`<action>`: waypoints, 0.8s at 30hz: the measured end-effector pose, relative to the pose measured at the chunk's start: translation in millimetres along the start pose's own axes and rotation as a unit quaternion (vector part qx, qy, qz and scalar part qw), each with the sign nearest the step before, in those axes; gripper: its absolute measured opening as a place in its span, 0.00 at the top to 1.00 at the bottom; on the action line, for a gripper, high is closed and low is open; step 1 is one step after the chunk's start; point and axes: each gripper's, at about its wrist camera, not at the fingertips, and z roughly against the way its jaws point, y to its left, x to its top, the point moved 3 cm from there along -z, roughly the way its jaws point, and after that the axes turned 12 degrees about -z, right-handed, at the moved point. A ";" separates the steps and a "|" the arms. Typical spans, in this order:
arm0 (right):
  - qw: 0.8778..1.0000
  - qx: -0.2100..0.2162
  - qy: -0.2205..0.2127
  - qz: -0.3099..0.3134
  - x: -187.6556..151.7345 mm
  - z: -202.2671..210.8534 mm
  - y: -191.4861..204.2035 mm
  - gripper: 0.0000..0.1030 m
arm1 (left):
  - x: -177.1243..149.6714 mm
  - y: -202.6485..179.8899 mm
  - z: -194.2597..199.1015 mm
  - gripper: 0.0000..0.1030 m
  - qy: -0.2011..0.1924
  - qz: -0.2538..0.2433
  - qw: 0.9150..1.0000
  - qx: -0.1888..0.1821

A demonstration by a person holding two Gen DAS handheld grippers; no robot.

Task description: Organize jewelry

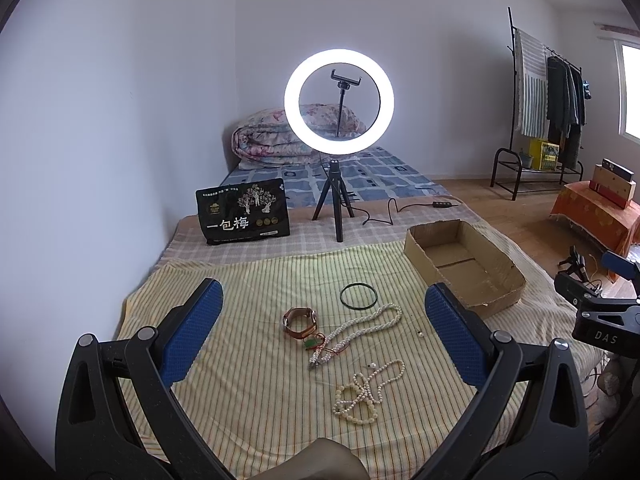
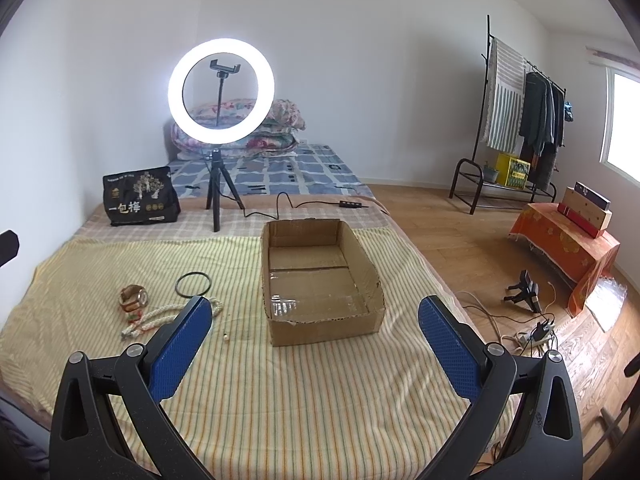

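Left gripper (image 1: 324, 308): hovering over the striped cloth (image 1: 248, 360), jaws spread wide, gripping nothing.

Right gripper (image 2: 316, 312): hovering near the cloth's right edge, jaws likewise spread wide and holding nothing.

Cardboard box (image 2: 276, 280): sitting open-topped toward the cloth's far right corner, nothing showing inside it.

Black ring (image 1: 358, 297): lying flat near the cloth's middle, apart from the other pieces.

Watch (image 1: 300, 322): resting just nearer than the black ring, strap looped.

Pearl necklace (image 1: 360, 330): trailing beside the watch.

Bead bracelets (image 1: 364, 394): lying tangled toward the near edge.

Loose bead (image 1: 420, 334): sitting alone toward the box.

Ring light (image 1: 339, 102): glowing on its tripod beyond the cloth's far edge.

Black bag (image 1: 244, 212): standing left of the tripod.
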 end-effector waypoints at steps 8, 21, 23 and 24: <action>1.000 0.000 0.008 0.012 -3.2 -6.1 6.7 0.01 | -1.4 19.5 -11.7 0.00 0.013 0.007 1.000 0.006; 0.993 0.090 0.031 0.067 -8.2 -32.7 36.8 0.01 | -0.8 57.3 -50.4 0.00 0.059 0.006 0.998 -0.017; 0.992 0.094 0.037 0.076 -7.5 -40.4 42.1 0.01 | -1.5 60.8 -56.8 0.00 0.061 0.002 0.998 -0.020; 0.991 0.099 0.041 0.079 -7.1 -43.4 43.9 0.01 | -2.0 63.3 -60.7 0.00 0.063 0.005 0.998 -0.023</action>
